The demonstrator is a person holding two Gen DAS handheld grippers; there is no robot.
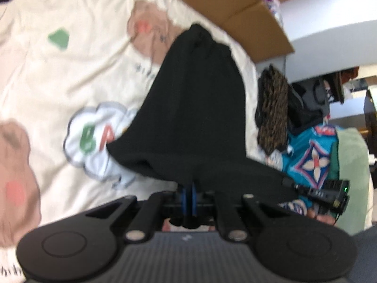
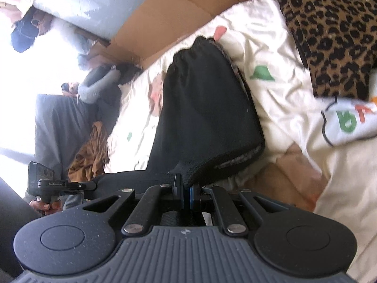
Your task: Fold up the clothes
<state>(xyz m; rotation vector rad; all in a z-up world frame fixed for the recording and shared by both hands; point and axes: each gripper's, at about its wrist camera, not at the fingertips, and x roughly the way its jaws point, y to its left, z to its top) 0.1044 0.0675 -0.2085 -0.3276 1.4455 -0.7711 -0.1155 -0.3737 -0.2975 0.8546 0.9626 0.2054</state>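
A black knit garment (image 1: 200, 108) hangs stretched above a cream bedsheet (image 1: 59, 75) printed with bears. My left gripper (image 1: 189, 188) is shut on its near edge. In the right wrist view the same black garment (image 2: 207, 118) runs away from my right gripper (image 2: 186, 189), which is shut on its near hem. Its far gathered end rests on the sheet (image 2: 271, 54). Each gripper shows in the other's view: the right one (image 1: 327, 192) at the right, the left one (image 2: 54, 184) at the left.
A leopard-print garment (image 2: 329, 35) lies on the bed to the right, also seen in the left wrist view (image 1: 273, 108). A cardboard box (image 2: 165, 11) stands behind the bed. A teal patterned cloth (image 1: 311, 155) and a brown garment (image 2: 92, 153) lie at the bed's sides.
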